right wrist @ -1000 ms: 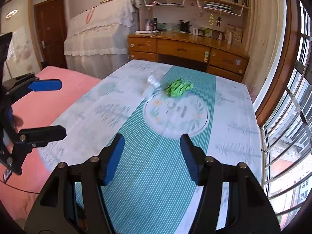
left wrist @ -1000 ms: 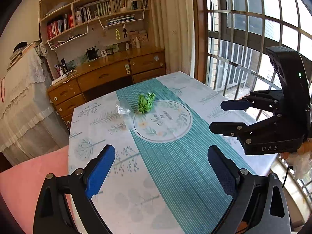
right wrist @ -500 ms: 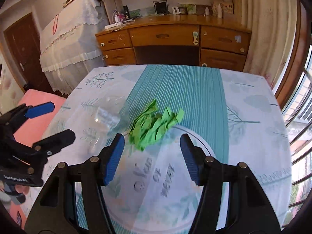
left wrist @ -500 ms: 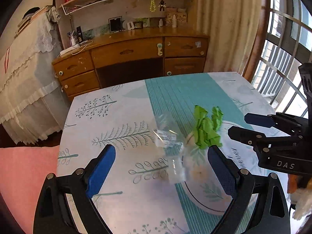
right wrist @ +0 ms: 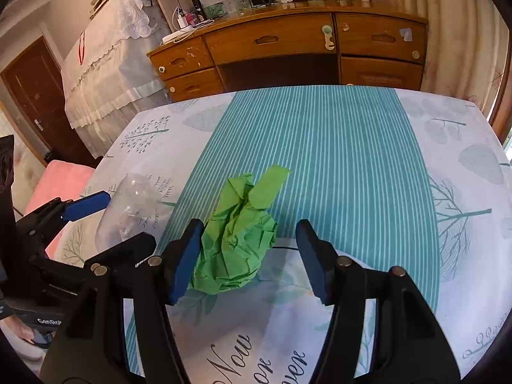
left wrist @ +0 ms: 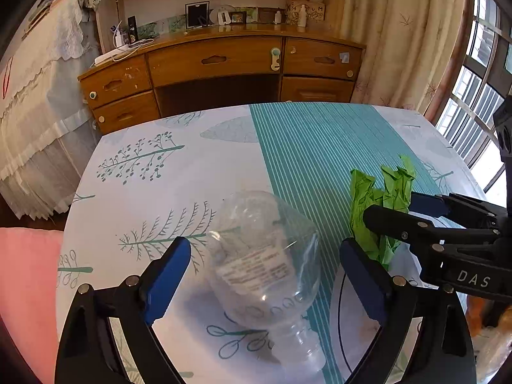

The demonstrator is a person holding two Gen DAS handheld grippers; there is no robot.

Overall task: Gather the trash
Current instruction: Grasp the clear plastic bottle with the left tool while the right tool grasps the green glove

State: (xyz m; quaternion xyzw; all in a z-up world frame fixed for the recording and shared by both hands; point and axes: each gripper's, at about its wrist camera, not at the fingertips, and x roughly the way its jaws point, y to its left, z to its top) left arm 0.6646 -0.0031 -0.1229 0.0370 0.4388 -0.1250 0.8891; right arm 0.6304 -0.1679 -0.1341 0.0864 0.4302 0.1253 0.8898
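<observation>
On the surface (right wrist: 448,147), covered by a white cloth with leaf prints and a teal striped band down its middle, lie two bits of trash side by side. The crushed clear plastic bottle (left wrist: 265,256) lies on the white part at the edge of the teal band, neck toward the near edge, a paper label on its side. The crumpled green paper (right wrist: 240,243) sits just to its right, where the stripes meet a round printed emblem.

The left hand-held gripper (left wrist: 265,275) hangs over the bottle with its blue pads wide apart; the bottle lies between them and neither pad touches it. The right hand-held gripper (right wrist: 246,259) is lowered over the green paper, jaws about half open. The paper sits between the pads, close against the left one, clear of the right; I cannot tell whether the left pad touches it.

Beyond the far edge stands a wooden desk (left wrist: 220,64) with drawers, small frames and bottles on top. A lace-covered cabinet (right wrist: 105,64) is to its left, a curtain (left wrist: 400,32) to its right.
</observation>
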